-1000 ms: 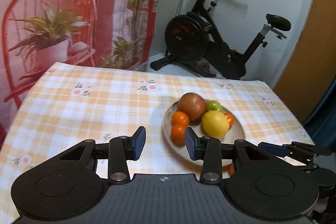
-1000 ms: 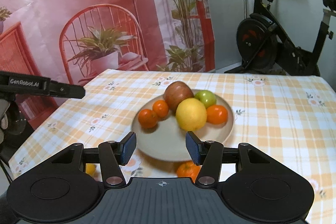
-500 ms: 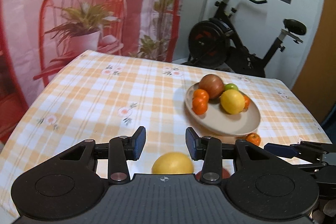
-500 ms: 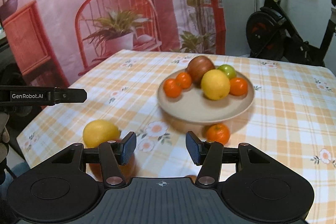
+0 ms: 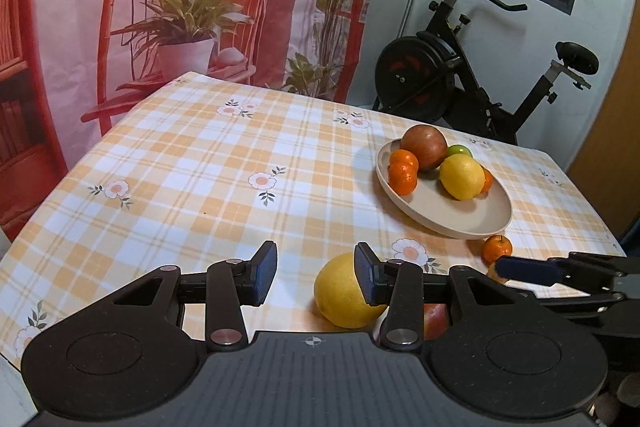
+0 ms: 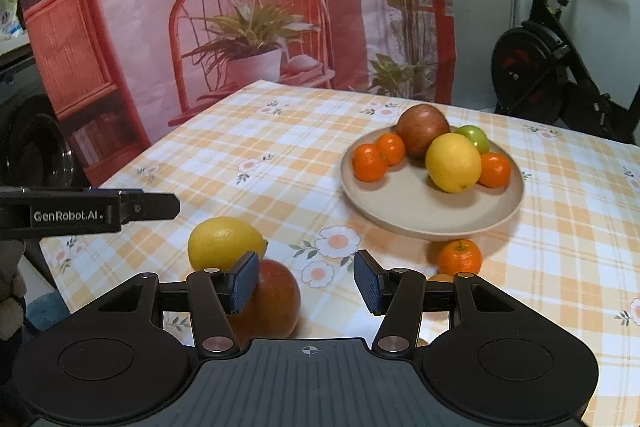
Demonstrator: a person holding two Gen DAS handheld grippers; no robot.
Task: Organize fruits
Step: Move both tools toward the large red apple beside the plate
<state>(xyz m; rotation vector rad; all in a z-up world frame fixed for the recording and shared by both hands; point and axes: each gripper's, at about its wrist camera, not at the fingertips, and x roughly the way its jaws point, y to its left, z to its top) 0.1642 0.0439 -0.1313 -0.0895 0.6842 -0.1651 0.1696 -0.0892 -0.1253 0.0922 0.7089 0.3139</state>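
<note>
A beige plate [image 5: 460,215] [image 6: 420,211] holds a dark red apple [image 6: 422,135], a lemon [image 6: 453,163], a green fruit [image 6: 475,138] and tangerines. Loose on the checked tablecloth in front of it lie a lemon [image 5: 340,291] [image 6: 222,243], a red apple [image 6: 276,301] [image 5: 435,319] and a small tangerine [image 5: 497,249] [image 6: 459,257]. My left gripper [image 5: 316,277] hangs open over the cloth, its right finger in front of the loose lemon. My right gripper [image 6: 305,285] is open too, its left finger in front of the red apple. Neither holds anything.
Each gripper shows in the other's view: the right one [image 5: 532,269] at the right, the left one [image 6: 100,213] at the left. An exercise bike [image 5: 460,75] stands behind the table. A printed backdrop [image 6: 240,7] hangs at the far left. The table's near corner lies below the left gripper.
Both grippers have drawn back from the plate toward the near table edge. The loose lemon, red apple and tangerine have come into view. Jaw openings look unchanged.
</note>
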